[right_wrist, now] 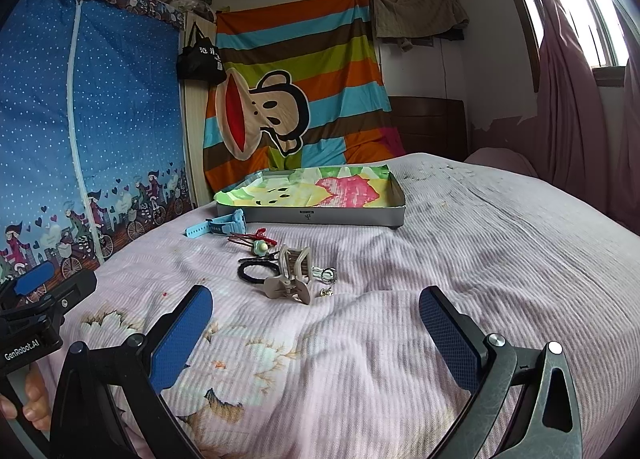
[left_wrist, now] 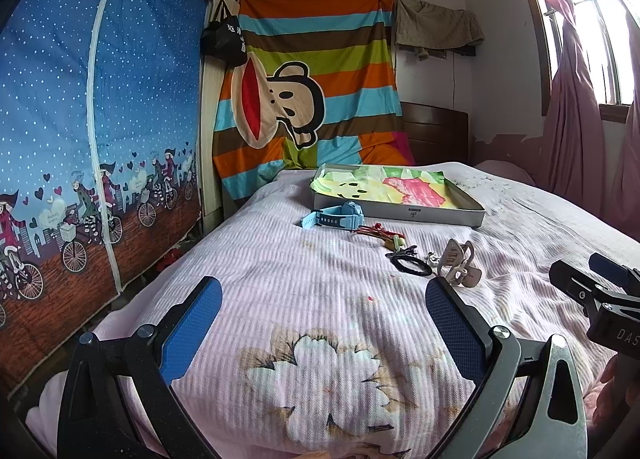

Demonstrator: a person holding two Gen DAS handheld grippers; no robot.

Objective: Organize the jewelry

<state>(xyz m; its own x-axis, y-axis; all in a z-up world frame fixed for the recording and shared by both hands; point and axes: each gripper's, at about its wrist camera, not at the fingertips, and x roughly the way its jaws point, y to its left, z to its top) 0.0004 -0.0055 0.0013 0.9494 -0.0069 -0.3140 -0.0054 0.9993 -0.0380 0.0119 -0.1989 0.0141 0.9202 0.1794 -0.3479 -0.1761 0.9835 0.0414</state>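
We held our left gripper (left_wrist: 324, 333) and right gripper (right_wrist: 316, 343) spread wide, both empty, above the pink bedspread (right_wrist: 460, 259). Ahead lay one blue watch (right_wrist: 224, 223), one beige claw clip (right_wrist: 294, 275), one black hair tie (right_wrist: 256, 273), one red cord piece (right_wrist: 262, 238), and one shallow tray (right_wrist: 320, 215) beyond them.

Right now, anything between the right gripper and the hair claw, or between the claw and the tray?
Nothing visible blocks the right gripper: bare bedspread up to the hair claw. Toward the tray, the hair tie, clips and watch lie slightly left of the path; lifting over clears them.
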